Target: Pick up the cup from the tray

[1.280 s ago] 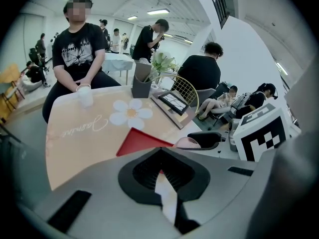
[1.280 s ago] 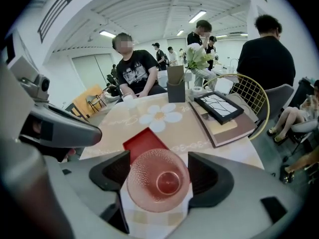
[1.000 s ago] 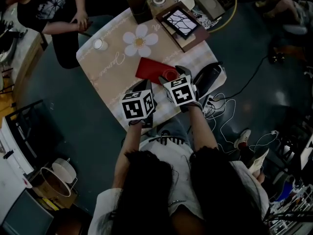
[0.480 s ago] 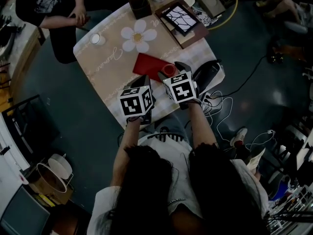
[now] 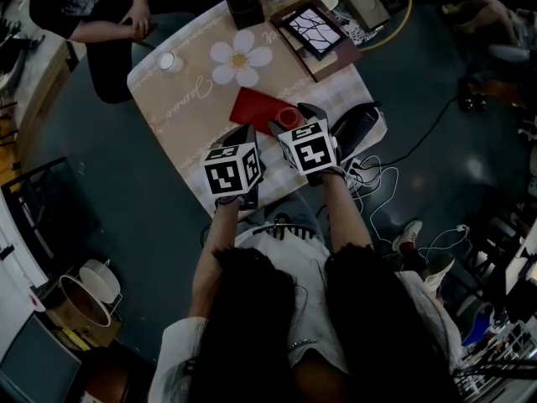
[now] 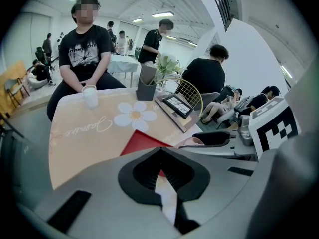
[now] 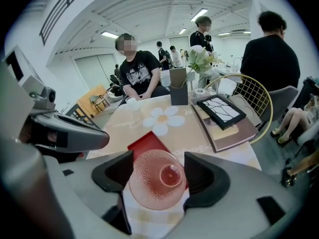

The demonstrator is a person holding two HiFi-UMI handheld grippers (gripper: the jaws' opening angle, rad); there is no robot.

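Where the table's far left edge meets a seated person (image 5: 88,11), you see a small white cup (image 5: 169,60) standing on the tan cloth (image 5: 185,116). A printed daisy (image 5: 241,60) lies just to its right. Your left gripper (image 5: 245,133) hangs over the near part of the cloth. Its jaws are clenched tip to tip, with nothing between them. Just beyond it lies the red tray (image 5: 252,107). The pink cup (image 7: 155,180) stands upright at the tray's near right corner. Your right gripper (image 7: 158,158) straddles that cup with its jaws set wide. Both pads lie against the cup's dimpled wall with no gap showing, grasping it. Farther right, a framed picture (image 5: 312,30) rests on a stack of books (image 5: 334,59).
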